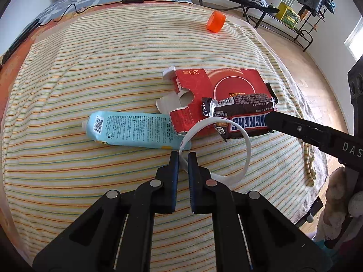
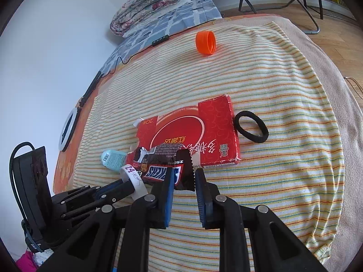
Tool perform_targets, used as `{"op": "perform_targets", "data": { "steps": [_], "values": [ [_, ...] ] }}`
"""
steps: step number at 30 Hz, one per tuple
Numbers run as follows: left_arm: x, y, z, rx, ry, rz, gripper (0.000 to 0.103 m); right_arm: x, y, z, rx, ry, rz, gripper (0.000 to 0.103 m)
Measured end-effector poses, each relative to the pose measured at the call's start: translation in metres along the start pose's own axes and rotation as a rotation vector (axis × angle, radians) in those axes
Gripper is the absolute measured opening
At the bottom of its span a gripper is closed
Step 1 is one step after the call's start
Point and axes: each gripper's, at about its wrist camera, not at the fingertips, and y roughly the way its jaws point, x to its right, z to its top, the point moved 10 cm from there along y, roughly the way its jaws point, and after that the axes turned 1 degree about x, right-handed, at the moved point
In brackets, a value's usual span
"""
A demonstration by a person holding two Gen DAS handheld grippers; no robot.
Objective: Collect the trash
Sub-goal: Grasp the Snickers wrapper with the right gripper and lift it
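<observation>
**Ana:** Two grippers are over the bed, which is covered by a cream towel with thin coloured stripes point(image 1: 90, 86). The left gripper point(image 1: 183, 158) has its black fingers point(image 1: 173, 163) pressed almost together on a white paper band curled into a loop point(image 1: 247, 149); the strip runs right between the pads.

**Ben:** And the right gripper point(image 2: 184, 176)?

**Ana:** Its blue-padded fingers point(image 2: 169, 188) sit on either side of the near end of a brown Snickers bar wrapper point(image 2: 163, 172). The left pad is against the wrapper; whether the right pad touches the crimped edge I cannot tell, since a narrow gap seems to show there. No earlier picture is at hand, so I go only by what I see.

**Ben:** Where does the rest of the trash lie?

**Ana:** The wrapper lies partly on a flattened, torn red cardboard box point(image 1: 226, 86) in the middle of the towel. A pale blue squeezed hand-cream tube point(image 1: 127, 129) lies beside the box's torn end, its flat end tucked under the cardboard. The white band arches over the wrapper's end and the box's corner.

**Ben:** Anything further off?

**Ana:** An orange plastic bottle cap point(image 2: 205, 42) lies on its side near the far edge of the towel, well apart from the pile. A black elastic hair tie point(image 2: 251, 126) lies just beside the box's far end.
</observation>
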Motion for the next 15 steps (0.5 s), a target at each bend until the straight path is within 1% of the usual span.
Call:
{"op": "perform_targets", "data": {
  "steps": [3, 6, 8, 15],
  "values": [
    [-0.002, -0.003, 0.000, 0.008, -0.003, -0.002, 0.005, -0.004, -0.008, 0.004, 0.032, -0.039, -0.016, 0.017],
    [-0.006, -0.011, 0.002, 0.025, -0.006, -0.002, 0.005, -0.008, -0.019, 0.011, 0.067, -0.059, -0.035, 0.013],
    [-0.009, -0.017, 0.004, 0.038, -0.013, -0.005, 0.004, -0.011, -0.027, 0.015, 0.089, -0.072, -0.036, 0.013],
    [-0.020, -0.038, 0.006, 0.082, -0.017, -0.003, 0.003, -0.022, -0.049, 0.011, 0.125, -0.128, -0.052, 0.013]
  ]
}}
